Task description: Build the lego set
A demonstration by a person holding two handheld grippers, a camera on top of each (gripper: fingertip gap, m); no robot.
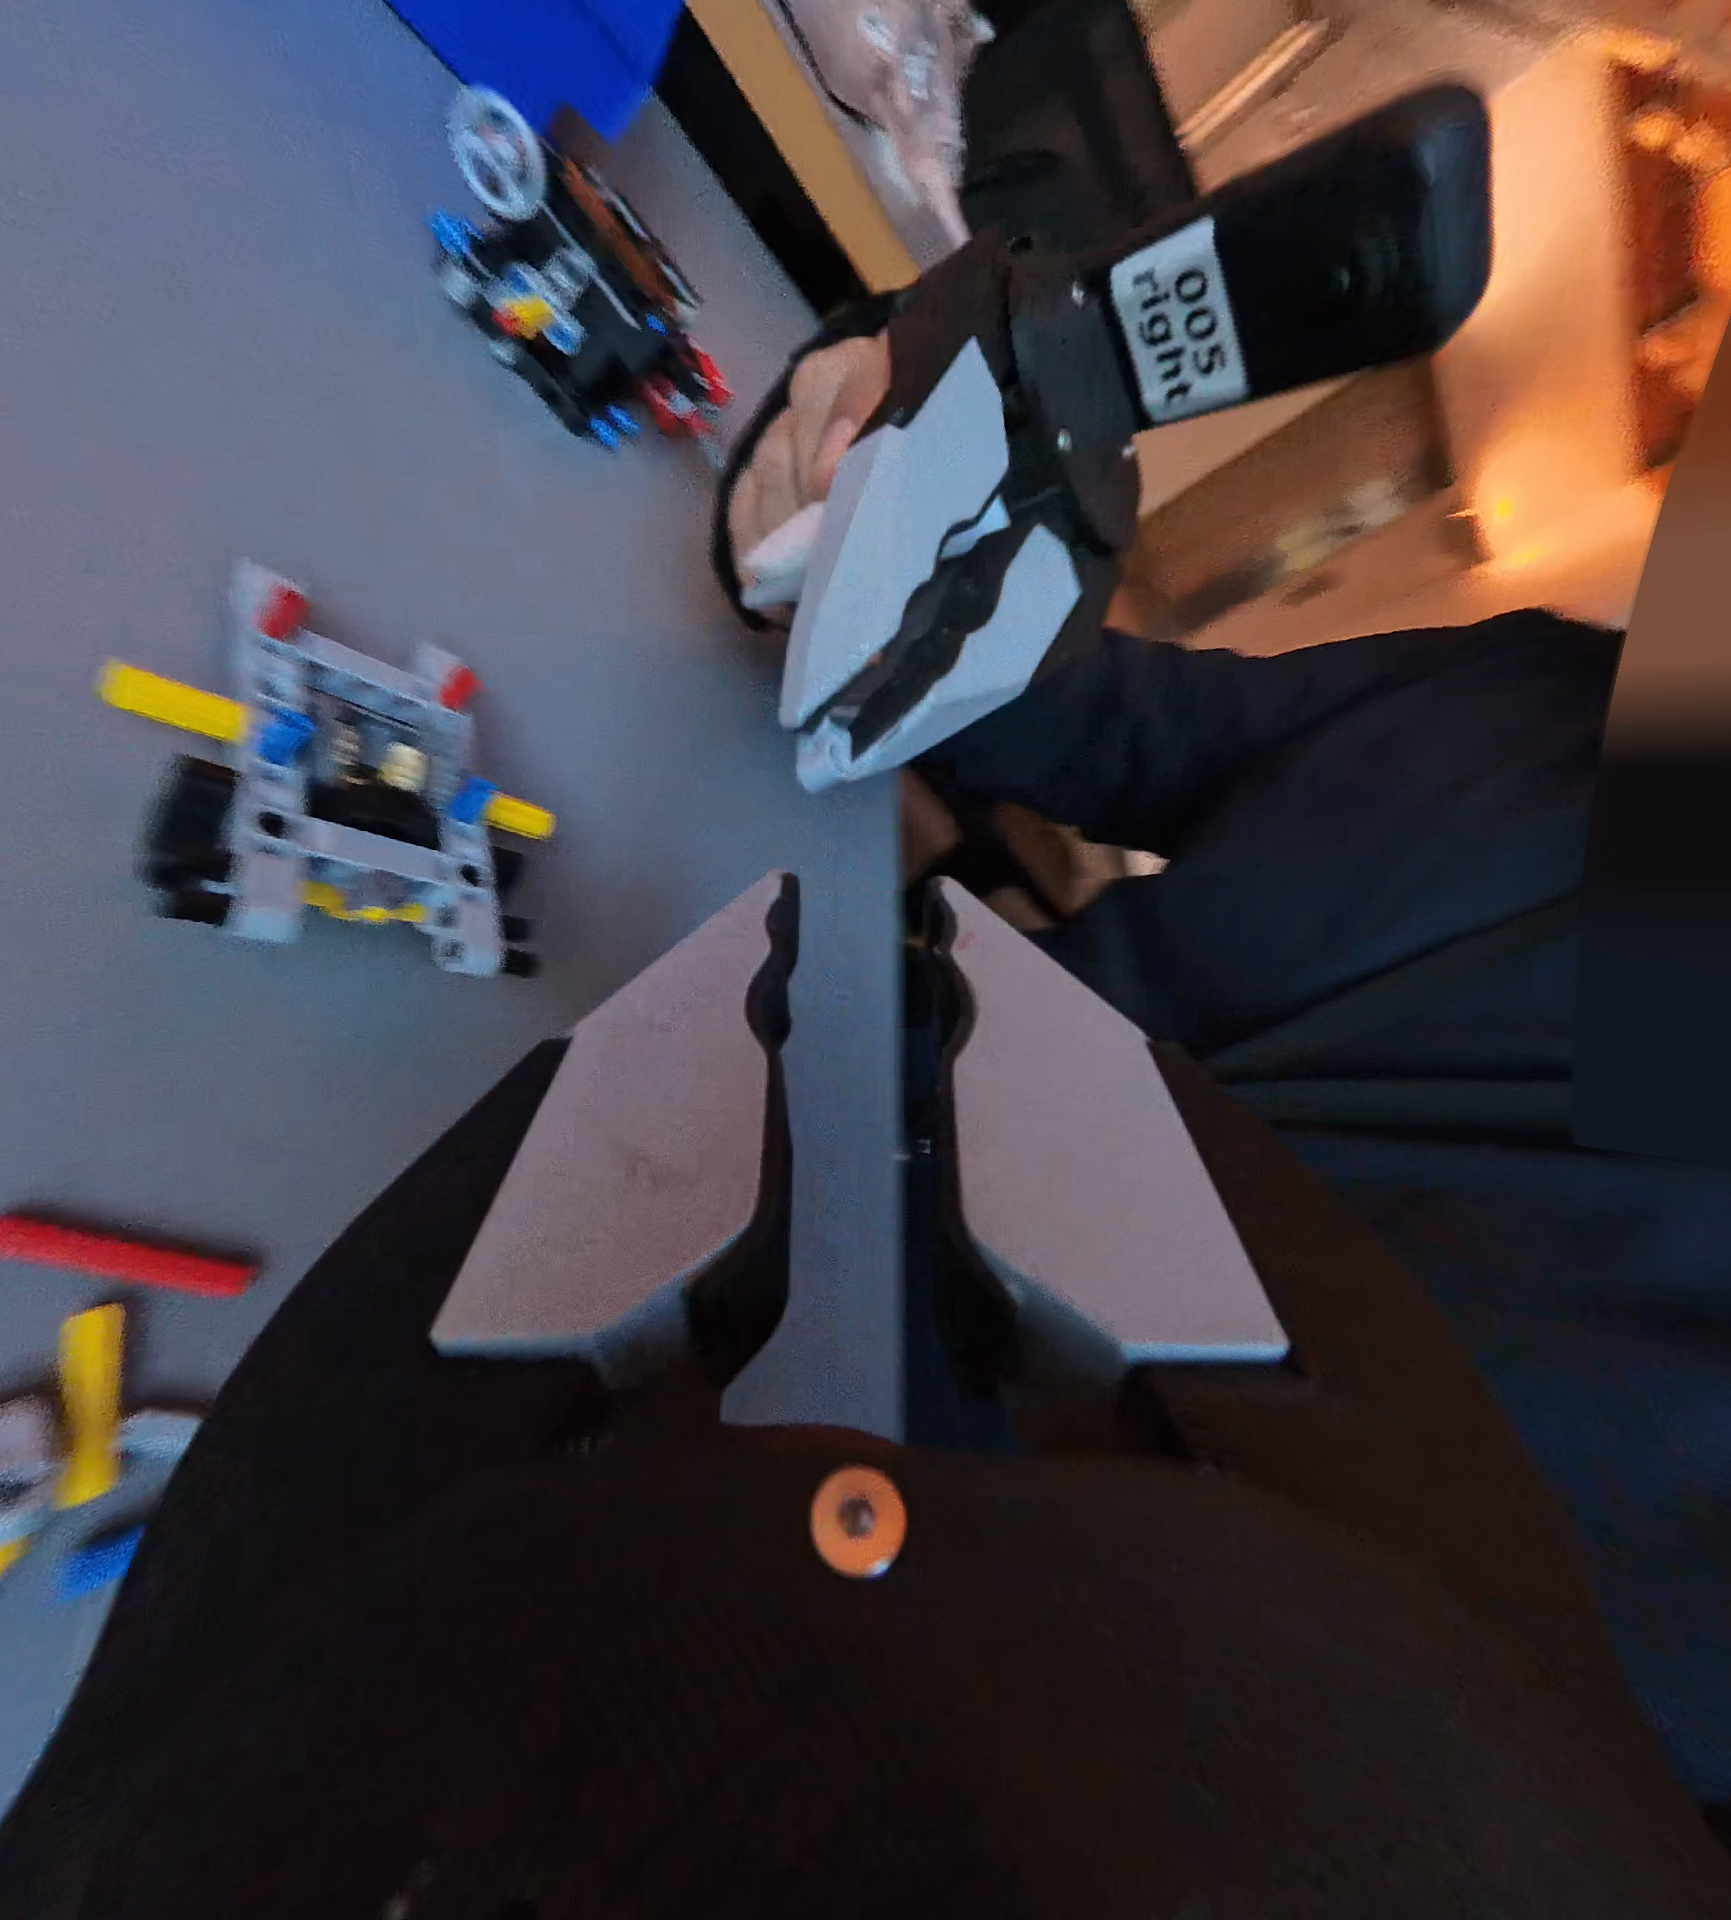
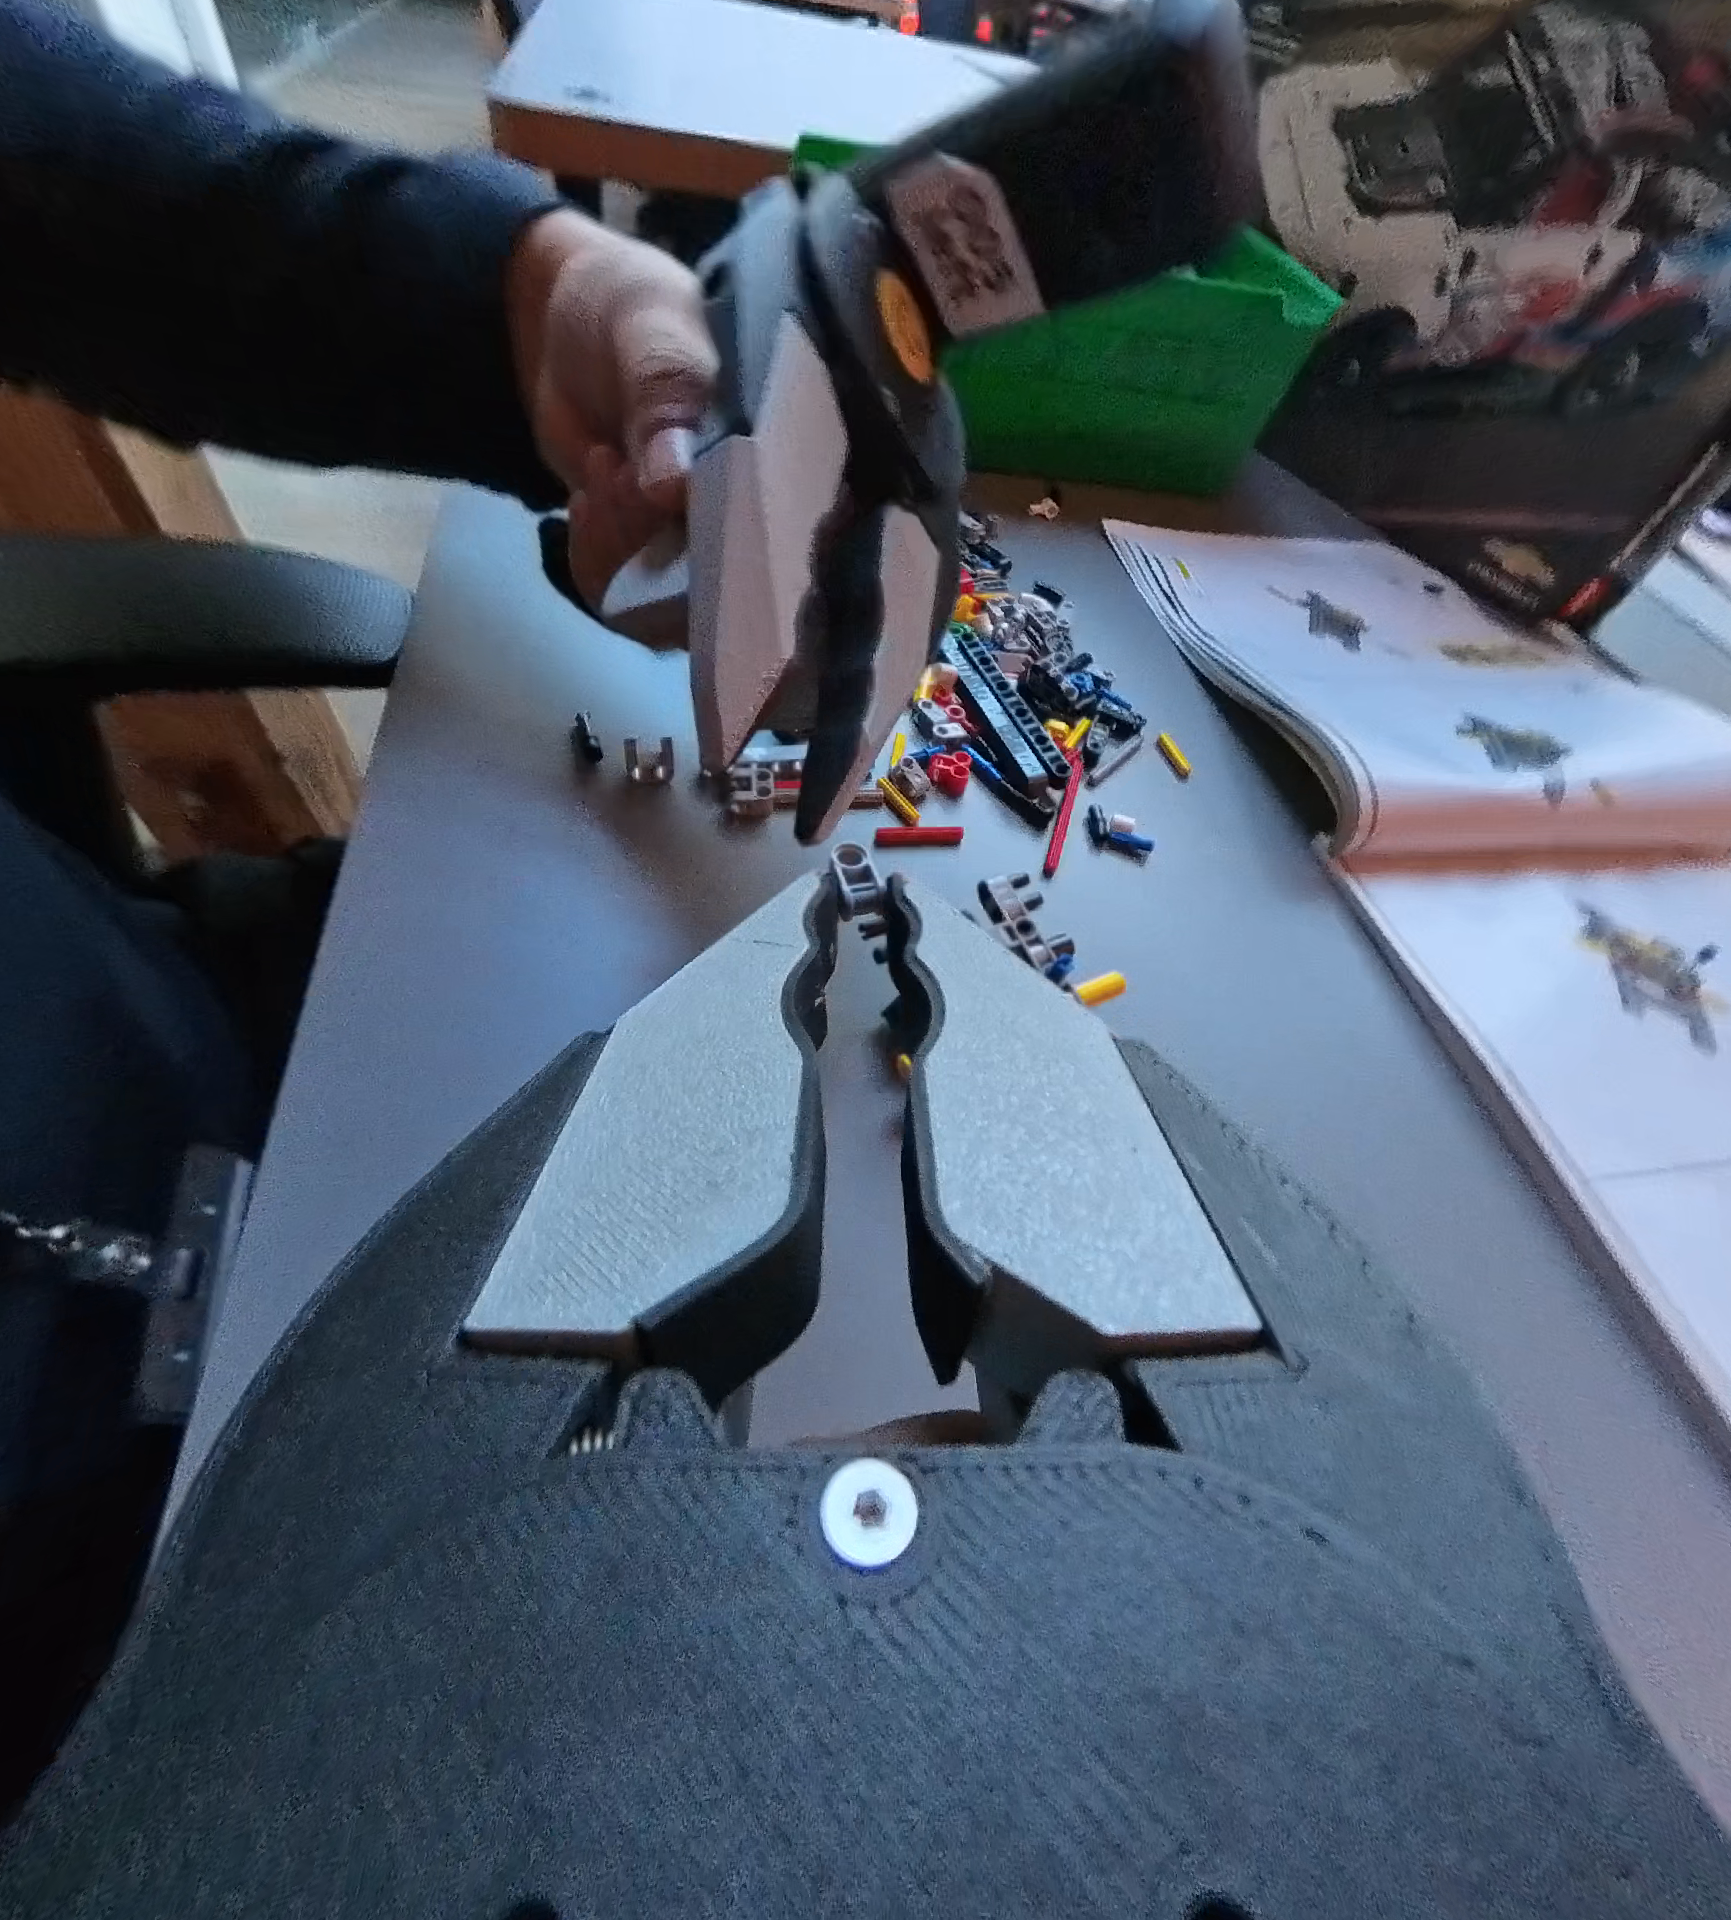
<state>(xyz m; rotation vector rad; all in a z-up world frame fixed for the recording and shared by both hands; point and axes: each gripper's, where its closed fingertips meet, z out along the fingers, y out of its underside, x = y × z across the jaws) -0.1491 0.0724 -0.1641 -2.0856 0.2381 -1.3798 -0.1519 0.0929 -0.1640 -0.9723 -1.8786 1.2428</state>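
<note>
In the right wrist view my right gripper (image 2: 861, 883) is shut on a small grey connector piece (image 2: 853, 871) with a round hole, which sticks up from the fingertips above the dark table (image 2: 528, 935). My left gripper (image 2: 778, 790) hangs just beyond it, tips pointing down over the loose parts. In the left wrist view my left gripper (image 1: 861, 888) is open with nothing between its pads and sits over the table's edge (image 1: 892, 1039). The right gripper (image 1: 840, 727) shows just ahead of it, fingers close together. A grey and white brick assembly (image 1: 341, 790) lies to the left.
A pile of loose bricks, pins and axles (image 2: 1017, 696) lies mid-table, with a red axle (image 2: 918, 834) nearby. An open instruction booklet (image 2: 1463, 707), a green bin (image 2: 1131, 384) and a picture box (image 2: 1567, 260) stand to the right. A black assembly (image 1: 570, 291) lies near a blue bin (image 1: 549, 52). Left tips and right tips are each some 12 cm from the red axle (image 2: 918, 834). It is also in sight in the left wrist view (image 1: 105, 1281).
</note>
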